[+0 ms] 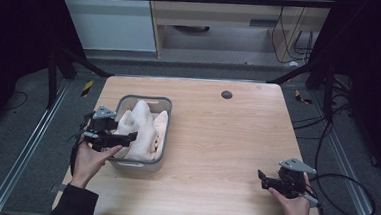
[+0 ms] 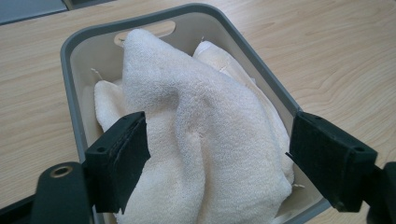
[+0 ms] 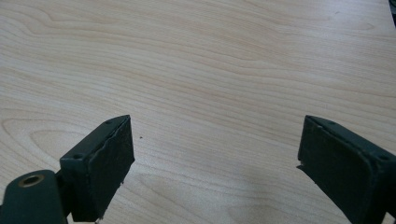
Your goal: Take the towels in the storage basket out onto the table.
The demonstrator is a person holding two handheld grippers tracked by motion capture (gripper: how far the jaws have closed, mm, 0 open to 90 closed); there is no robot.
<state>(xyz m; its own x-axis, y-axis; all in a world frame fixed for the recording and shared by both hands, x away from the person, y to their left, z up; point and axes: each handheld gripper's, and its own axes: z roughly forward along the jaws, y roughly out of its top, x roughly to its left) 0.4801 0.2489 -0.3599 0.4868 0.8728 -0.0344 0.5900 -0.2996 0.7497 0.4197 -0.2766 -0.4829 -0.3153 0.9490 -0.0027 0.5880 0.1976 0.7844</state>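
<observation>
A grey plastic basket (image 1: 166,117) (image 2: 70,51) stands on the left half of the wooden table, heaped with cream towels (image 1: 142,127) (image 2: 205,121). One towel rises to a peak above the rim. My left gripper (image 1: 121,137) (image 2: 217,161) hovers at the basket's near left corner, open, its jaws spread wide on either side of the piled towel without closing on it. My right gripper (image 1: 263,178) (image 3: 215,168) rests low over bare wood near the table's front right corner, open with nothing between its jaws.
The table (image 1: 226,140) has a small dark round cable hole (image 1: 226,94) near its far edge. Black frame bars and cables lie on the floor around the table. A loop of cable (image 1: 343,197) trails from the right gripper past the table's right edge.
</observation>
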